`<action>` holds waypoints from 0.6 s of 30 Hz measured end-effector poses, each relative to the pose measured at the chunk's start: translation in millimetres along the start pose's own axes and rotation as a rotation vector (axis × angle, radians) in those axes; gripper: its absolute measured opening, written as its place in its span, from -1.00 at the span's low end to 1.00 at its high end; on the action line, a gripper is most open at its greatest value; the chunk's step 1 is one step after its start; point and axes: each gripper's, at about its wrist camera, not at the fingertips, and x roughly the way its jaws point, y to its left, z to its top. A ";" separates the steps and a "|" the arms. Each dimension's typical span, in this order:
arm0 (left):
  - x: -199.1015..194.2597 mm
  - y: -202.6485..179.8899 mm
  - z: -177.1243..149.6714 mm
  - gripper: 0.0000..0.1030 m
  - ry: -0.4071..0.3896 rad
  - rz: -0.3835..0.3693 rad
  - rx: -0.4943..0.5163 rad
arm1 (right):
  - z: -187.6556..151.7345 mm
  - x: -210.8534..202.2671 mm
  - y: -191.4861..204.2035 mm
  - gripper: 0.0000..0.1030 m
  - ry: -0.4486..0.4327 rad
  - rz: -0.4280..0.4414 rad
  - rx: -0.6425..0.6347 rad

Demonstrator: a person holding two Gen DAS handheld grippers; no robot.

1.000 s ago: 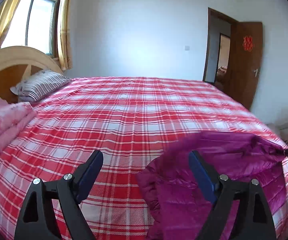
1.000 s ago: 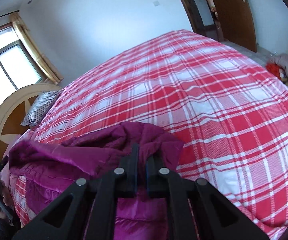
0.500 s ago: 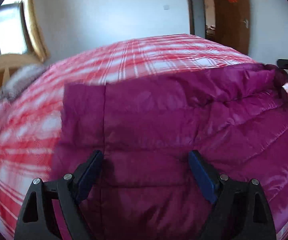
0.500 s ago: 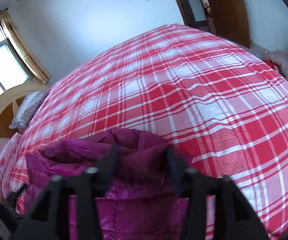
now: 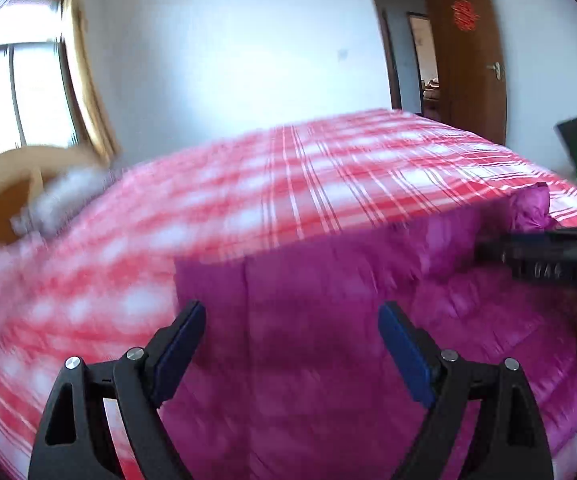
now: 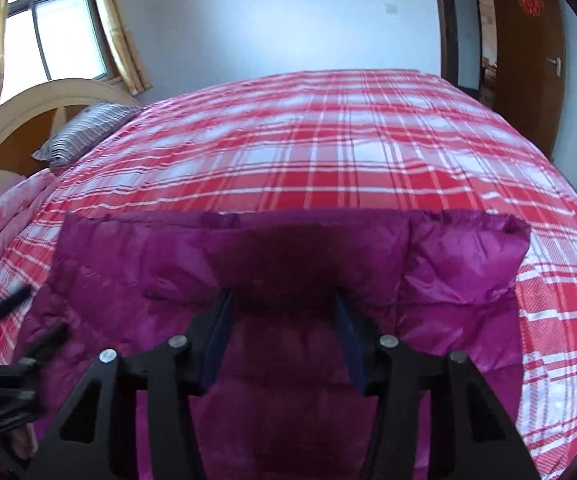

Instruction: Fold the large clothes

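A magenta quilted puffer jacket (image 5: 328, 320) lies spread flat on the near part of the red-and-white plaid bed (image 5: 288, 184). It also fills the foreground of the right wrist view (image 6: 288, 264), its far edge straight and a puffy corner at the right. My left gripper (image 5: 290, 326) is open and empty, just above the jacket near its left edge. My right gripper (image 6: 282, 320) is open over the jacket's middle, its fingers (image 6: 218, 332) apart with jacket fabric showing between them. The right gripper also shows in the left wrist view (image 5: 544, 254) at the jacket's right side.
A striped pillow (image 6: 84, 136) and a pink folded quilt (image 6: 4, 216) lie by the wooden headboard (image 6: 20, 120) at the left. A brown door (image 6: 528, 52) stands open at the far right. A curtained window (image 6: 52, 36) is at the upper left.
The right gripper has opened and let go of the jacket. The jacket went from bunched to spread flat on the bed. The left gripper swung over the jacket and stays open.
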 end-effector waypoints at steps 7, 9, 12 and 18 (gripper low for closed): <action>77.4 -4.7 4.9 0.77 0.109 0.076 0.058 | 1.3 21.2 -6.3 0.04 0.025 -0.040 0.022; 94.3 0.0 -4.3 0.78 0.158 0.056 0.008 | -1.9 26.1 -8.3 0.06 0.039 -0.036 0.030; 100.7 2.3 -10.0 0.78 0.169 0.043 -0.010 | -4.0 31.1 -13.0 0.06 0.040 -0.018 0.060; 110.9 6.0 -18.0 0.87 0.206 0.014 -0.044 | -6.2 36.5 -13.1 0.08 0.038 -0.013 0.074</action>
